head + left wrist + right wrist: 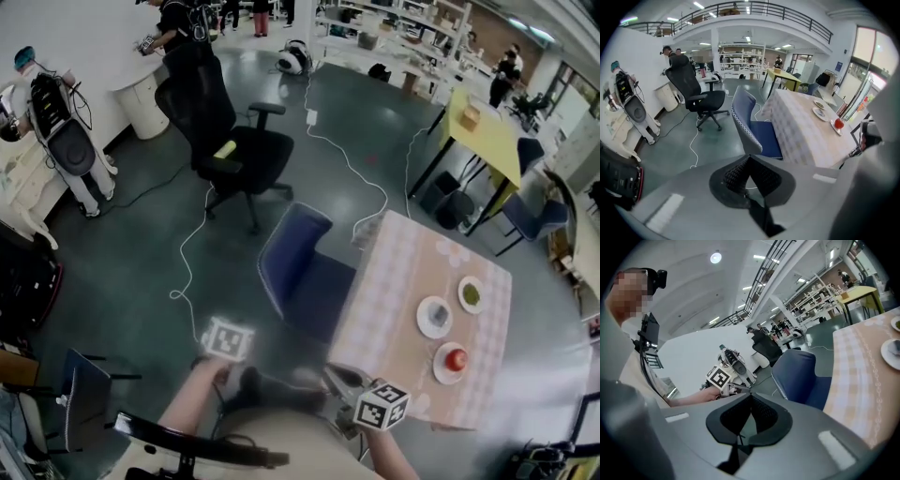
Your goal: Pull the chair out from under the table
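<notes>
Left tool [749, 158] and right tool [751, 397] are clenched empty; blue chair [298, 267] ahead, against the desk [394, 281].

blue chair [298, 272] | seat at table [394, 267] edge (checked cloth) | 3 plates [434, 317] on top | black office chair [234, 150] beyond

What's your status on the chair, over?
Left tool shut, empty; right tool shut, empty. Blue chair seat tucked at table edge, untouched. White cable and black office chair behind it.
</notes>
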Demonstrator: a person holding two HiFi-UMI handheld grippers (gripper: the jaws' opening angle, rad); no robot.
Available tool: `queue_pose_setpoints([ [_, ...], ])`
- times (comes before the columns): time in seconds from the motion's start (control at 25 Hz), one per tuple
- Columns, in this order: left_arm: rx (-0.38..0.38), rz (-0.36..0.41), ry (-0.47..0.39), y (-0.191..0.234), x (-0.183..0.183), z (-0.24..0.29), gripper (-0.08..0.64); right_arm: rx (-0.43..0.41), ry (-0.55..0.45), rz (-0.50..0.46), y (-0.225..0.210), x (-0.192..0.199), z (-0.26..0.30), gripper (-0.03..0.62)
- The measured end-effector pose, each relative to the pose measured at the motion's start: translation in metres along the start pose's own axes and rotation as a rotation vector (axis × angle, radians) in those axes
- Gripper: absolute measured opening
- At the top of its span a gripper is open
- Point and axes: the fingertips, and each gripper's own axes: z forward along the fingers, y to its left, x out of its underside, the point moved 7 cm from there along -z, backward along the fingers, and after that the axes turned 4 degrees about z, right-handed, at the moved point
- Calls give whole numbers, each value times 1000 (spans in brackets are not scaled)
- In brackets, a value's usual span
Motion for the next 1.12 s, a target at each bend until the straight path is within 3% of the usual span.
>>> queue_pose_setpoints([
  [0.28,79,51,-31,93,1,24,-8,87,-40,2,50,2,92,12],
  [0.52,139,88,-68,124,-25,33,-6,163,-45,-31,75,-6,121,12],
  [0.76,180,67,-64,104,-37,41,14,178,-71,-8,64,-7,108,12],
  [0.96,129,93,-4,83,-42,31,43,117,-138,8,49,-14,85,12],
  [1.12,161,91,-3,44,-55,34,41,82,-147,16,22,-5,64,12],
])
